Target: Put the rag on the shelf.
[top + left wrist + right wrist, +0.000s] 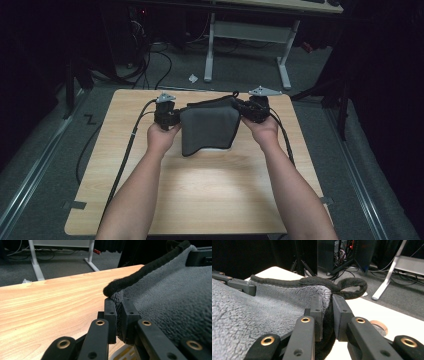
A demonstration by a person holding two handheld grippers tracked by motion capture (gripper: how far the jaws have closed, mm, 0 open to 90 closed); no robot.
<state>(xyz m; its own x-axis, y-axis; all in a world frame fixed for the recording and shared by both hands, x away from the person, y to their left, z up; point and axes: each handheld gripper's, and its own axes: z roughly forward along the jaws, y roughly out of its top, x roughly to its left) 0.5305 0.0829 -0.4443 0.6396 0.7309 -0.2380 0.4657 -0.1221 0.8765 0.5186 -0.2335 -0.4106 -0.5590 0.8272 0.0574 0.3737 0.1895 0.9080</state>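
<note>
Holding: both grippers are clamping one grey towel (209, 127) by its two upper corners, above the far half of the table (200, 200).
Towel: it is hanging spread between the grippers in the upper centre of the high view, its lower edge reaching down toward the tabletop; whether it is touching the wood cannot be told.
Towel edge: a black hem (140, 275) is running along the top edge, rising toward the upper right of the left gripper view.
Left gripper (166, 116): it is sitting left of centre in the high view; in the left gripper view its jaws are closed tight on the towel corner (119, 315), with cloth pinched between them.
Right gripper (254, 109): it is sitting right of centre in the high view; in the right gripper view its jaws are pressing on the dark towel edge (327, 315).
Loop: a black hanging loop (352, 287) is standing out from the corner just beyond the right jaws.
White item: something pale (216, 148) is lying under the towel's lower edge.
Tape roll: a brown ring (379, 326) is lying on the table at the lower right of the right gripper view.
</note>
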